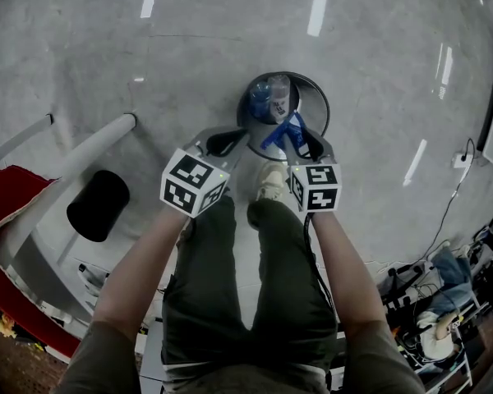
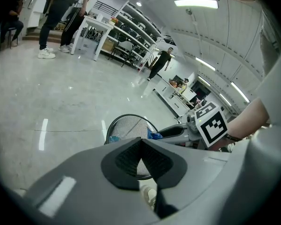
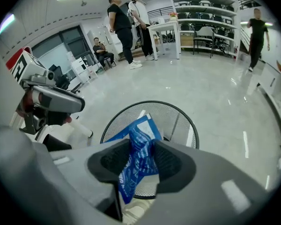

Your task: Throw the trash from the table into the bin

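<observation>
While the left gripper [image 2: 141,148] hangs alongside with jaws pressed together on nothing, the right gripper [image 3: 142,157] pinches a blue wrapper [image 3: 139,137] between its pads, the bin [image 3: 180,121] just beyond its tips. Dropping is the step in hand. Next, I judge, those jaws must spread so the wrapper falls inside the rim.
</observation>
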{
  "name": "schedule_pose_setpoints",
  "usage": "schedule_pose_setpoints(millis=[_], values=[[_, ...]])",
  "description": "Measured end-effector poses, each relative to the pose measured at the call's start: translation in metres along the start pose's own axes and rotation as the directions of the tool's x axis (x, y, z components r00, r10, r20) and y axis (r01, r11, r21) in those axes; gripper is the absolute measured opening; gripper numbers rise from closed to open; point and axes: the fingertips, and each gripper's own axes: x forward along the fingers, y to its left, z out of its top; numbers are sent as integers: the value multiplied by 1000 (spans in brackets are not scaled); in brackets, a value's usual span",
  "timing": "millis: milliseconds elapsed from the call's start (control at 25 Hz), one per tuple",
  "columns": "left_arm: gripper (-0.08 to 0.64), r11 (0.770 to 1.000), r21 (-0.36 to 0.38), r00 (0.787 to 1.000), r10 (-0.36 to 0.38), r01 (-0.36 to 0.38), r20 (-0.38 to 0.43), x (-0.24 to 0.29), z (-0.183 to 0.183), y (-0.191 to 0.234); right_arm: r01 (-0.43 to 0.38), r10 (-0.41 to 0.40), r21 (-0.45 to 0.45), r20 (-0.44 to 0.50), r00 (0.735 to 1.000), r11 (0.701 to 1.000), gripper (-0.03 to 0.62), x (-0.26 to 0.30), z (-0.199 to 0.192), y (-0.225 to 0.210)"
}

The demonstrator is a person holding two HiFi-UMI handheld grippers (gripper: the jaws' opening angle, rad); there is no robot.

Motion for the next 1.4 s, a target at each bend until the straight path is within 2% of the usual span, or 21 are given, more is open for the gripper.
schedule_pose_setpoints(millis=[40, 120, 240, 520, 760, 920, 1120, 1240, 1400], values=[[8, 1000, 1, 1000, 0, 0, -1, 0, 0, 0, 1, -1, -13, -7, 1000, 1000, 166, 0, -1, 0], [8, 1000, 2, 1000, 2, -2, -3, -1, 0, -1, -2, 2, -32, -19, 1000, 999, 184, 0, -4, 1], [8, 1000, 2, 1000, 4, -4, -5, -4, -1, -3, 1, -2, -32, -24, 1000, 999, 187, -3, -8, 1], [8, 1000, 12, 1000, 9, -9, -4, -12, -1, -13, -21, 21, 44, -3, 1000, 999, 187, -16, -11, 1], [8, 999, 26, 1000, 19, -20, 16, -28, 15, -24, -14, 12, 48, 53, 999, 999, 176, -39, 12, 3], [8, 998, 45, 998, 29, -32, 53, -48, 42, -36, -9, 6, 24, 115, 993, 1000, 164, -69, 45, 11], [8, 996, 71, 992, 41, -49, 116, -88, 96, -65, -12, 16, -23, 186, 982, 1000, 158, -130, 93, 29], [8, 994, 93, 987, 41, -56, 159, -115, 131, -81, -1, 14, -53, 251, 968, 999, 110, -172, 128, 42], [8, 989, 132, 976, 42, -72, 215, -159, 181, -113, 22, 3, -70, 341, 940, 997, 80, -240, 175, 54]])
